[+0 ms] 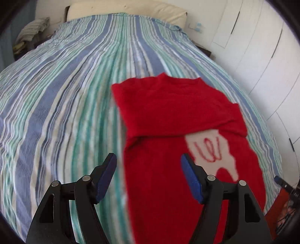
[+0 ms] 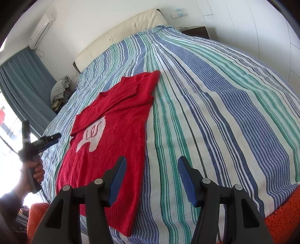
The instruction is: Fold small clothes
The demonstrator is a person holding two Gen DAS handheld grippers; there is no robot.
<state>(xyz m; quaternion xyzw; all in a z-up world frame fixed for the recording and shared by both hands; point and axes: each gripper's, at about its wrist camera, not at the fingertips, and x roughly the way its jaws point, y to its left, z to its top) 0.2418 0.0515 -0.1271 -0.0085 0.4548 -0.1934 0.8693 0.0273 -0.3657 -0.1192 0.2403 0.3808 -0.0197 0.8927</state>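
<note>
A red knitted sweater [image 1: 168,112] [image 2: 112,140] with a white motif on its chest lies flat on the striped bedspread [image 1: 56,112] [image 2: 225,112]. Its sleeves are folded across the chest. My left gripper [image 1: 149,165] is open above the sweater's left edge, with nothing pinched between its blue pads. The right wrist view shows the same left gripper [image 2: 50,139] at the far left, in a hand, off the sweater's side. My right gripper [image 2: 151,165] is open above the sweater's lower right edge and holds nothing.
A cream headboard [image 1: 127,9] [image 2: 120,35] stands at the far end of the bed. A pile of clothes [image 1: 31,30] [image 2: 60,88] sits beside the bed on its left. White wardrobe doors [image 1: 262,56] line the right side. An orange blanket [image 2: 281,215] lies at the near corner.
</note>
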